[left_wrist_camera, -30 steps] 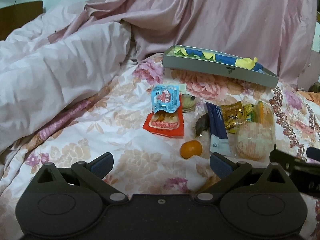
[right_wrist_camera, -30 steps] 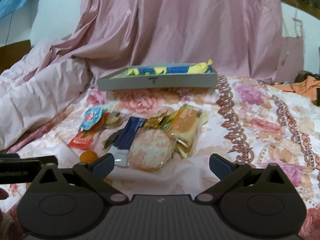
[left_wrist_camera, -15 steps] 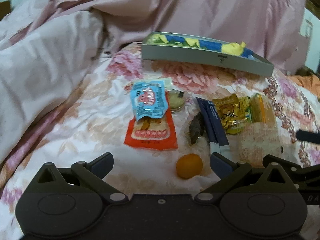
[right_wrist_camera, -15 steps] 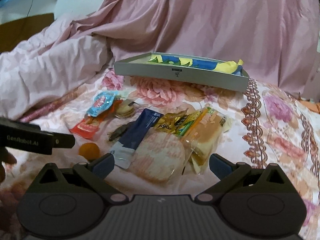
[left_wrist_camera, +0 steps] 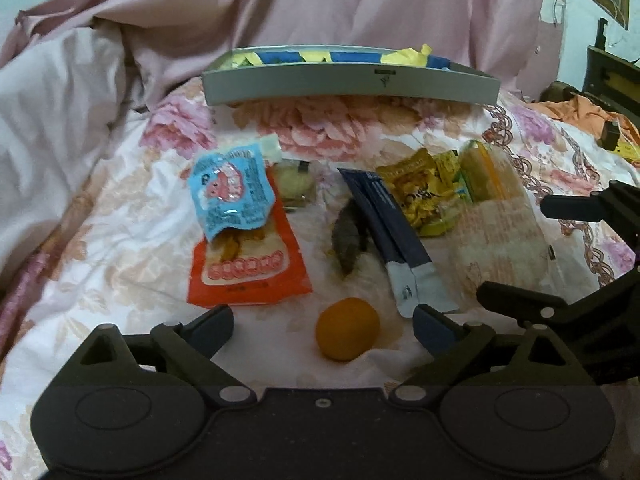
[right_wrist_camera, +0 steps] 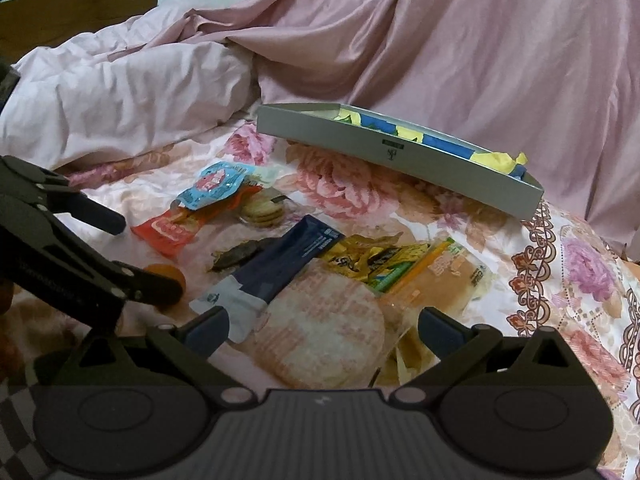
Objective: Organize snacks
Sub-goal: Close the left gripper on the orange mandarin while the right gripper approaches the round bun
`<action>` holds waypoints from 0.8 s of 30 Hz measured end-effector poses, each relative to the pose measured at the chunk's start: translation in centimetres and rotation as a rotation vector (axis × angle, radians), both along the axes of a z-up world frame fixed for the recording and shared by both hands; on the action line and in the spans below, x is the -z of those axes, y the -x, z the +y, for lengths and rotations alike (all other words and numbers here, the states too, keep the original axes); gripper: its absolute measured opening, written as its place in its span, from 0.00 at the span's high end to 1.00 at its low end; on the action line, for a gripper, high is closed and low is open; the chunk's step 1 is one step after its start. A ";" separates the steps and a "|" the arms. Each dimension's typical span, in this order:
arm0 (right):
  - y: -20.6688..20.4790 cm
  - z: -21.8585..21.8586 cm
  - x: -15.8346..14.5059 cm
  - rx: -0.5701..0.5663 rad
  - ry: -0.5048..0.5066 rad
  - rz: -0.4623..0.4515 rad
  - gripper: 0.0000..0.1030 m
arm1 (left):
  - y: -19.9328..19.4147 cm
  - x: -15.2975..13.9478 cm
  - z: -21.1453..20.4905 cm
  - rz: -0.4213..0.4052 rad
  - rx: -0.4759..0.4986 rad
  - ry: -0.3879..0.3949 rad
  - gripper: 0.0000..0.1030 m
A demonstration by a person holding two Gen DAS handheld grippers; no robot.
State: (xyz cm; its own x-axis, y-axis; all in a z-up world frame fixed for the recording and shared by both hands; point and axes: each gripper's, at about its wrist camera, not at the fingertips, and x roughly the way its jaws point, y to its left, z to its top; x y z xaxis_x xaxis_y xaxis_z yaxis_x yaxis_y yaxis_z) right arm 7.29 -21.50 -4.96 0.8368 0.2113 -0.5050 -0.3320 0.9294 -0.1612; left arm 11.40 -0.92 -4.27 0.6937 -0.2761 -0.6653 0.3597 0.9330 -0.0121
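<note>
Orange and round, a small citrus fruit [left_wrist_camera: 347, 334] lies between the spread fingers of the left gripper [left_wrist_camera: 323, 325], whose jaws have just been closing a little without the pads touching it; the pick-up step appears in hand, and the next move calls for closing gently on the fruit. Right of it, the right gripper [right_wrist_camera: 323, 325] stands spread over a round rice cracker pack [right_wrist_camera: 320, 322], gripping nothing. Beyond both fingertips the grey tray [left_wrist_camera: 352, 82] waits on a floral bedsheet [left_wrist_camera: 120, 240], pink drapery [right_wrist_camera: 440, 40] behind.
</note>
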 end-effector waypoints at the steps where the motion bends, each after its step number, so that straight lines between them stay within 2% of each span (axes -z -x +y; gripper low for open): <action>1: -0.1 0.0 0.1 -0.001 -0.002 0.003 0.01 | -0.1 0.1 0.0 0.002 0.004 0.002 0.10; 10: -0.6 -0.2 1.0 -0.001 -0.013 0.051 0.09 | 0.0 0.1 0.3 0.035 0.019 0.065 0.34; 14: -0.7 0.0 1.1 -0.015 -0.012 0.046 0.09 | -0.1 0.4 -0.1 0.064 0.034 0.059 0.50; 24: -1.2 1.0 1.8 -0.048 0.045 0.016 0.05 | 0.1 0.7 -0.2 0.070 0.014 0.071 0.63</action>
State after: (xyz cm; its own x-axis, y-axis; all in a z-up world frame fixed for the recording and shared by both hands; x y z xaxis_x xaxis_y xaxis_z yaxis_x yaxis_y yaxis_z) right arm 8.52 -20.54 -6.77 0.8181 0.2277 -0.5280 -0.3788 0.9043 -0.1969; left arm 11.28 -1.13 -4.99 0.6418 -0.3332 -0.6907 0.3684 0.9239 -0.1034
